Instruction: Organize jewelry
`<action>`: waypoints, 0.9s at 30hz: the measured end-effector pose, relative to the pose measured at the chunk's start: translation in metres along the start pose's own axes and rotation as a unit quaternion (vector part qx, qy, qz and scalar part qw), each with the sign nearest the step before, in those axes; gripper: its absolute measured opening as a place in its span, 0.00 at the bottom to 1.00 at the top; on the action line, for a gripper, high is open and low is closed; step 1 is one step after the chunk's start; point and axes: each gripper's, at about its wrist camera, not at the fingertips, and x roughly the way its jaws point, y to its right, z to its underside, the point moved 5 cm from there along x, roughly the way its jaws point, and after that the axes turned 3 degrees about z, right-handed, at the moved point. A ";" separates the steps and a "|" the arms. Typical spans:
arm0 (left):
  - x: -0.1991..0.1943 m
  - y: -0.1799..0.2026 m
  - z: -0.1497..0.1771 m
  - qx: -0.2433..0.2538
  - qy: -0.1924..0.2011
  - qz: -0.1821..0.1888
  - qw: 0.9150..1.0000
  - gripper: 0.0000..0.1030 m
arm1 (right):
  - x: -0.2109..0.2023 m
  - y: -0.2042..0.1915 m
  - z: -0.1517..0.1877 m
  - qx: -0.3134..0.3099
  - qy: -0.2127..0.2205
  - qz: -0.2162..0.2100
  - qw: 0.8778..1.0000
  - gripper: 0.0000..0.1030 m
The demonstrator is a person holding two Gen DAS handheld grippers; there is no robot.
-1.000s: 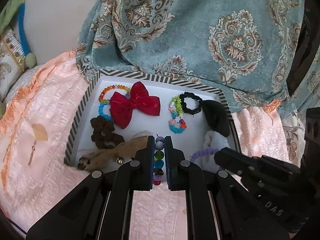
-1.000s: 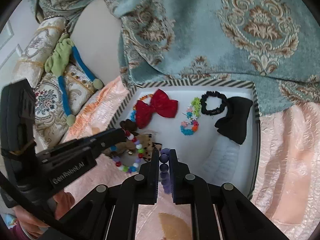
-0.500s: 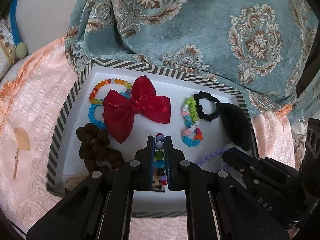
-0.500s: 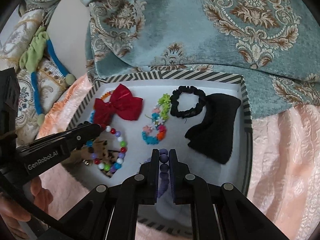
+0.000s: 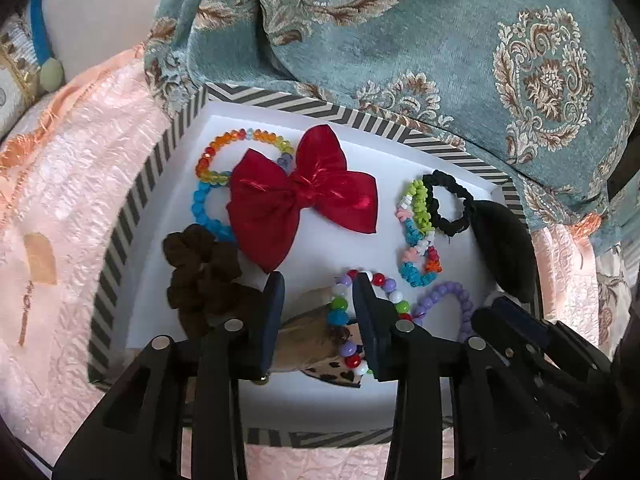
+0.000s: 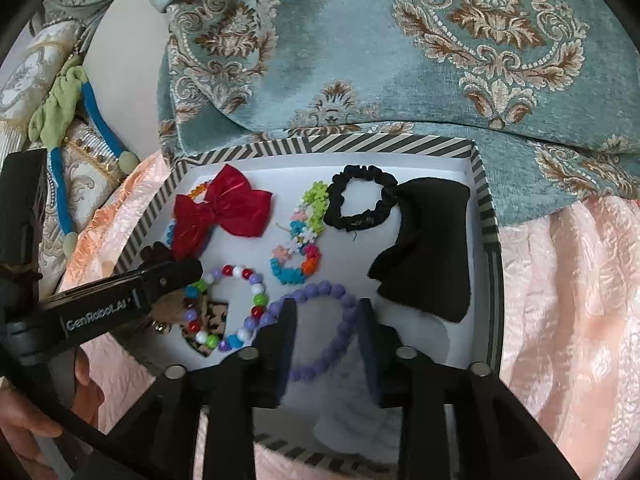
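Observation:
A striped box (image 5: 132, 200) (image 6: 486, 208) with a white floor holds the jewelry. My left gripper (image 5: 318, 312) is open over its near side; a multicoloured bead bracelet (image 5: 340, 312) (image 6: 256, 300) lies in the box under its right finger. My right gripper (image 6: 324, 332) is open with a purple bead bracelet (image 6: 340, 328) (image 5: 460, 300) lying between its fingers on the box floor. Also in the box are a red bow (image 5: 296, 196) (image 6: 224, 212), a flower-bead bracelet (image 5: 418, 236) (image 6: 300, 240), a black scrunchie (image 5: 448, 204) (image 6: 360, 204) and a rainbow bracelet (image 5: 212, 160).
A brown scrunchie (image 5: 200, 272), a tan leopard-print bow (image 5: 312, 340), a black cloth piece (image 6: 428, 248) and white fluffy item (image 6: 360, 408) also lie in the box. The box sits on peach bedding (image 6: 560, 280) against a teal patterned cushion (image 5: 440, 40).
Both grippers have opened and let go of their bracelets, which now lie in the box. Both have moved further forward over the box.

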 end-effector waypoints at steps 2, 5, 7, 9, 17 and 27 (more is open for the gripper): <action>-0.003 -0.001 0.002 0.002 0.000 -0.007 1.000 0.37 | -0.003 -0.002 0.004 -0.002 -0.001 0.001 1.000 0.32; -0.006 -0.002 0.006 0.004 0.001 -0.019 1.000 0.41 | -0.011 -0.004 0.008 -0.005 0.004 0.002 1.000 0.32; -0.011 -0.002 0.009 0.006 0.005 -0.027 1.000 0.45 | -0.016 -0.006 0.011 -0.005 0.007 0.001 1.000 0.35; -0.014 -0.002 0.011 0.007 0.010 -0.032 0.999 0.46 | -0.020 -0.007 0.014 -0.002 0.012 0.002 1.000 0.38; -0.043 0.000 0.019 0.024 0.042 -0.057 0.997 0.46 | -0.040 -0.010 0.025 0.008 0.022 0.020 1.000 0.40; -0.093 0.004 0.028 0.045 0.088 -0.078 0.992 0.46 | -0.068 -0.028 0.028 0.011 0.042 0.036 0.998 0.43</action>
